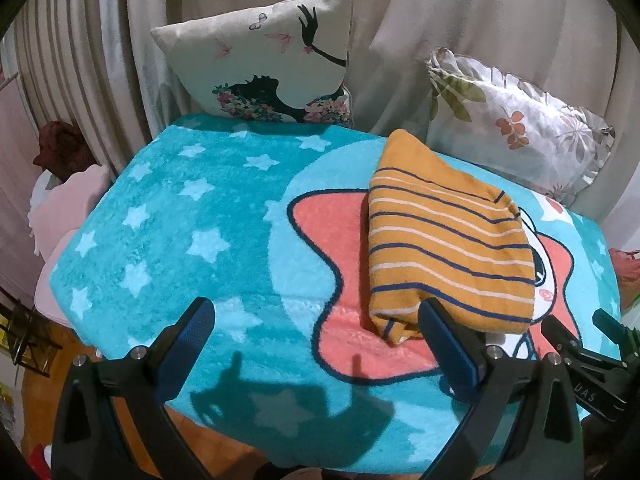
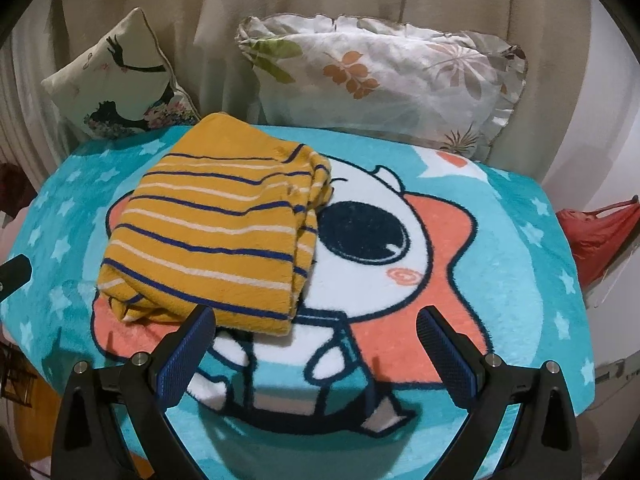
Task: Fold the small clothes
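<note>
A small yellow garment with blue and white stripes lies folded into a compact bundle on a turquoise cartoon blanket. It also shows in the right wrist view. My left gripper is open and empty, left of the bundle, its right finger at the bundle's near edge. My right gripper is open and empty, just in front of the bundle's near right corner. The right gripper's tips also show in the left wrist view.
A cushion with a black silhouette print and a floral pillow lean against the beige curtain behind the blanket. A red bag hangs at the right. Pink bedding lies off the left edge.
</note>
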